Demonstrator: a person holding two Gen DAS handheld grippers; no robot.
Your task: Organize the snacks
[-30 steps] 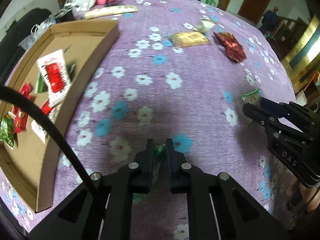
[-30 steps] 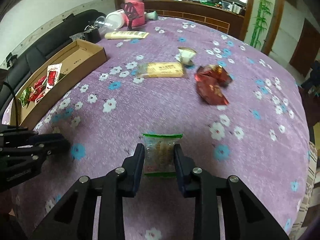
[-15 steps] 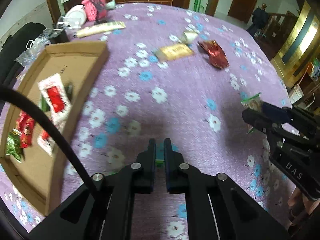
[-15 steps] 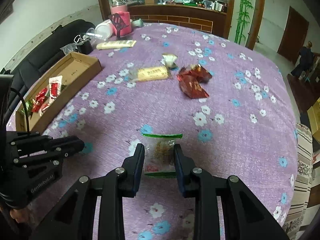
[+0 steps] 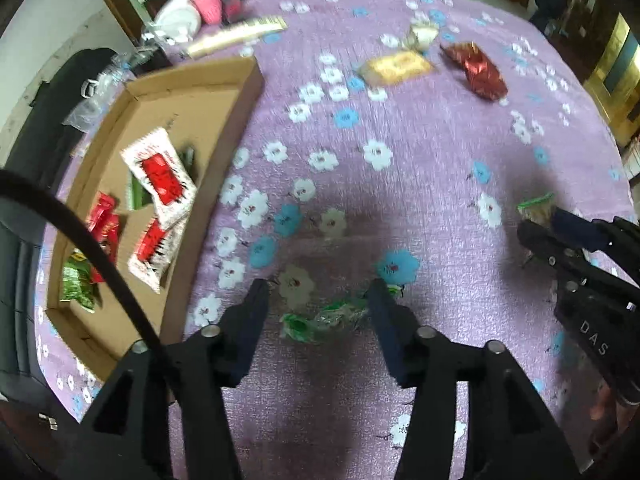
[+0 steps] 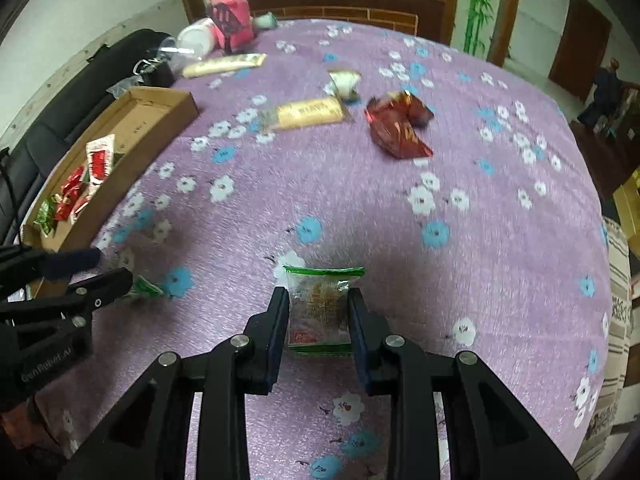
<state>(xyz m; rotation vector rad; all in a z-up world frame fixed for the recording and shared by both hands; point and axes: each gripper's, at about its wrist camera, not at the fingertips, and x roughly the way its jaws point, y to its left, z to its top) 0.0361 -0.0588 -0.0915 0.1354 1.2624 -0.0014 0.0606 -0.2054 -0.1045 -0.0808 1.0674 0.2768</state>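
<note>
My left gripper [image 5: 318,300] is open, its jaws wide apart around a small green-wrapped candy [image 5: 324,318] that lies loose between them above the purple flowered cloth. My right gripper [image 6: 319,308] is shut on a clear green-edged biscuit packet [image 6: 320,308], held just over the cloth. The cardboard box [image 5: 188,92] at the left holds several red, white and green snack packets [image 5: 160,172]. The right gripper also shows at the right of the left wrist view [image 5: 536,228], and the left gripper at the left of the right wrist view [image 6: 100,276].
On the far cloth lie a yellow bar packet [image 6: 310,112], a red foil bag [image 6: 400,130], a small white packet [image 6: 344,82] and a long beige packet [image 6: 224,65]. A pink jar [image 6: 230,16] and white cup [image 6: 196,36] stand at the back. A black sofa [image 6: 80,92] is at the left.
My left gripper has opened and let go of the green candy, which now sits loose between its jaws. My right gripper still holds the biscuit packet.
</note>
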